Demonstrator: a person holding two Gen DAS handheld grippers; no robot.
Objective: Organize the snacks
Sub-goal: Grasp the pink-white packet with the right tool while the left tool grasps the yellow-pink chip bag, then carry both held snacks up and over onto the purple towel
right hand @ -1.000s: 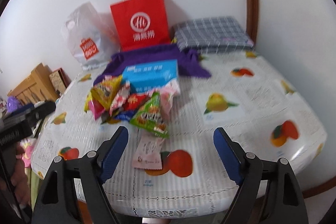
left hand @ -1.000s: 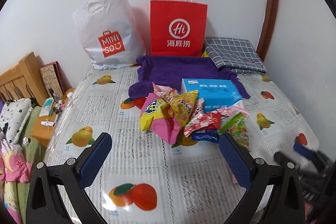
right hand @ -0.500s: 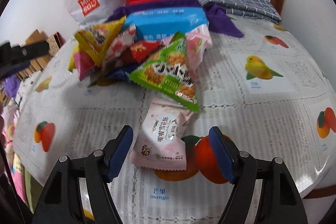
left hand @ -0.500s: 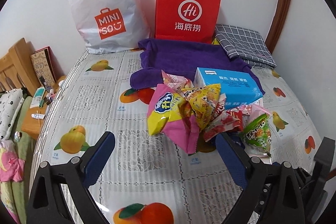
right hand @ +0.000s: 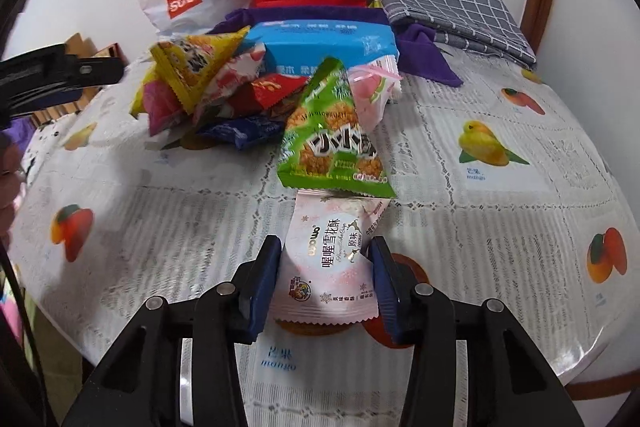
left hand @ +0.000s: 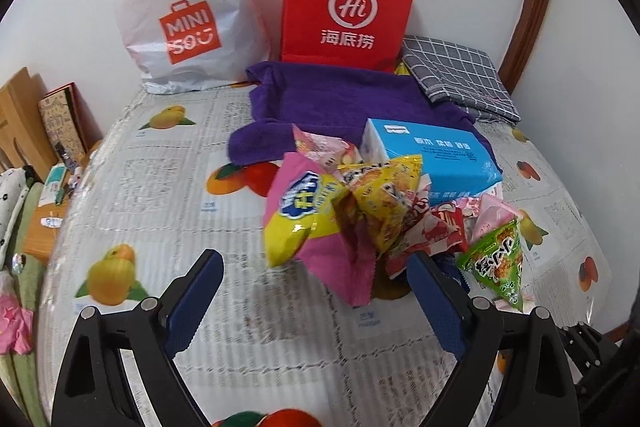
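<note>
A pile of snack packets lies on the fruit-print tablecloth [left hand: 152,187]. In the right wrist view my right gripper [right hand: 326,255] is shut on a pale pink snowflake-crisp packet [right hand: 332,259], with both blue pads pressed on its sides. Its far end lies under a green triangular packet [right hand: 332,143]. In the left wrist view my left gripper [left hand: 316,263] is open and empty, just in front of the pink and yellow chip bag [left hand: 308,211] and the yellow triangular packet [left hand: 384,195]. The green packet [left hand: 500,259] lies right of its right finger.
A blue tissue pack [left hand: 432,155] lies behind the pile on a purple towel [left hand: 340,95]. A red paper bag [left hand: 348,3], a white MINISO bag [left hand: 188,11] and a folded grey checked cloth [left hand: 460,75] stand by the wall. The table edge [right hand: 592,355] is near right.
My right gripper moved forward over the pale pink packet and closed on it. My left gripper moved a little closer to the pile and stayed open.
</note>
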